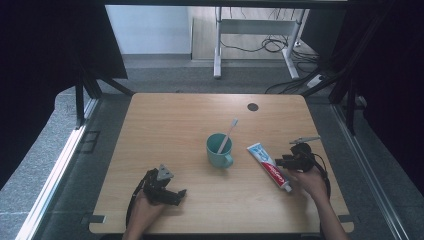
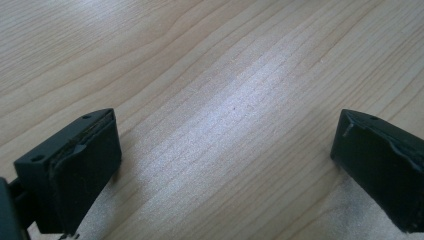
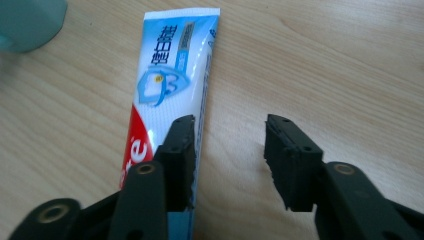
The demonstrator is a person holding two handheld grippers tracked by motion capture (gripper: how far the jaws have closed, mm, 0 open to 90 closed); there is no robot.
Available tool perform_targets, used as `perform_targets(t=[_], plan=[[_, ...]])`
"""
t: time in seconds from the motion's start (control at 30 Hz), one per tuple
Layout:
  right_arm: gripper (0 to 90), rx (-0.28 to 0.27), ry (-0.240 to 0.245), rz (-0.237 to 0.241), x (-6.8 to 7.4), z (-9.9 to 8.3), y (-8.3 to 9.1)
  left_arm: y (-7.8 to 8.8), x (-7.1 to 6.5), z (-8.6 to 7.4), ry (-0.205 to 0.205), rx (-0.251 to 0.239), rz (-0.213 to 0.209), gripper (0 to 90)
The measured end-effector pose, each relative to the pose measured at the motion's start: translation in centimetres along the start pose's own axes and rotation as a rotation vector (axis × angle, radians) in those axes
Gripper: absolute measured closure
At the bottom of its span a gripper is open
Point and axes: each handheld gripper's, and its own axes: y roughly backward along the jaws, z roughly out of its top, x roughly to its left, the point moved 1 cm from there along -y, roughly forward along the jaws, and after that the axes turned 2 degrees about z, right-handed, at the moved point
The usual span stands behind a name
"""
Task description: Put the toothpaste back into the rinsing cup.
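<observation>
A white, blue and red toothpaste tube (image 1: 269,166) lies flat on the wooden table (image 1: 175,125), right of a teal mug (image 1: 219,150) that holds a white toothbrush (image 1: 228,134). My right gripper (image 1: 281,161) hovers at the tube's right side. In the right gripper view its jaws stand open (image 3: 230,160); the left jaw overlaps the edge of the tube (image 3: 170,90) and bare wood shows in the gap between the jaws. My left gripper (image 1: 177,196) rests near the table's front left, open (image 2: 225,160) over bare wood.
A small dark round mark (image 1: 253,106) sits near the table's far edge. Beyond the table stand a desk frame (image 1: 218,45) and loose cables (image 1: 272,45) on the floor. Dark curtains hang at both sides.
</observation>
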Motion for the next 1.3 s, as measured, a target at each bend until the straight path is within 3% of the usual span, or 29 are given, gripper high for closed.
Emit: perform_targets(t=[0.27,0.6,1.07,1.3], plan=[[35.4,0.020,0.018,0.040,0.4,-0.2,1.9,0.0,0.0,0.0,0.000,0.001,0.000,0.0],[23.3,0.084,0.046,0.050,1.3,-0.3,1.4,0.0,0.0,0.0,0.001,0.001,0.000,0.0],[14.3,0.222,0.088,0.072,2.8,0.8,-1.2,0.0,0.0,0.0,0.001,0.002,0.000,0.0],[22.1,0.311,0.117,0.042,3.2,1.7,-2.3,0.0,0.0,0.0,0.001,0.002,0.000,0.0]])
